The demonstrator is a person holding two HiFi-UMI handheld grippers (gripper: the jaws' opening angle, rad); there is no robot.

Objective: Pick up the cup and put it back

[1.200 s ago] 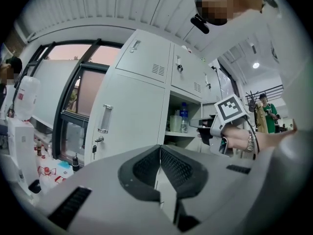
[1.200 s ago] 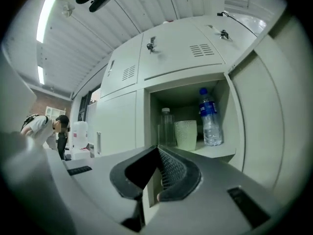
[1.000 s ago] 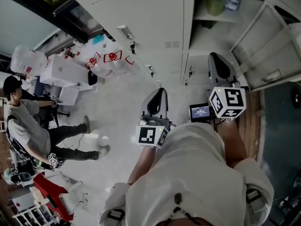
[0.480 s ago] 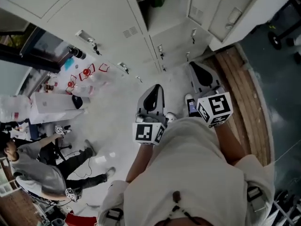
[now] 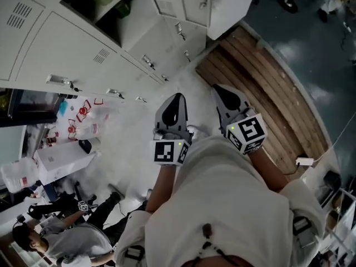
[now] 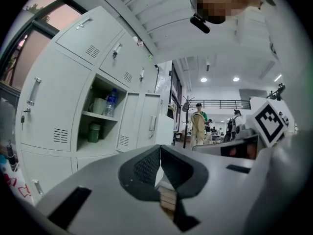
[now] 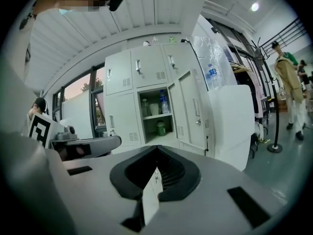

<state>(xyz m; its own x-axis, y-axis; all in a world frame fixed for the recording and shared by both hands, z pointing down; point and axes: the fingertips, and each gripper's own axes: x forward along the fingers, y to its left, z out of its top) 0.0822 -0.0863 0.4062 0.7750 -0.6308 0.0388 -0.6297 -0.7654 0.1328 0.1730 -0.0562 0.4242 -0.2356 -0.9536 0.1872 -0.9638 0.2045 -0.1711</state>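
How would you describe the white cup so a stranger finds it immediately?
Find the wall of pale lockers; one compartment stands open. On its upper shelf, beside a water bottle, stands the white cup. The container one shelf below is green.

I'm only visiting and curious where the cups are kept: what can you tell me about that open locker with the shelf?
The open locker is one compartment in a bank of pale grey, metal-looking lockers; its neighbours are shut. Its door stands swung out to the right and carries a handle and vent slots. A shelf divides the inside. On the shelf stand a white cup and a clear bottle with blue on it. Below, a green cup stands upright on the compartment floor.
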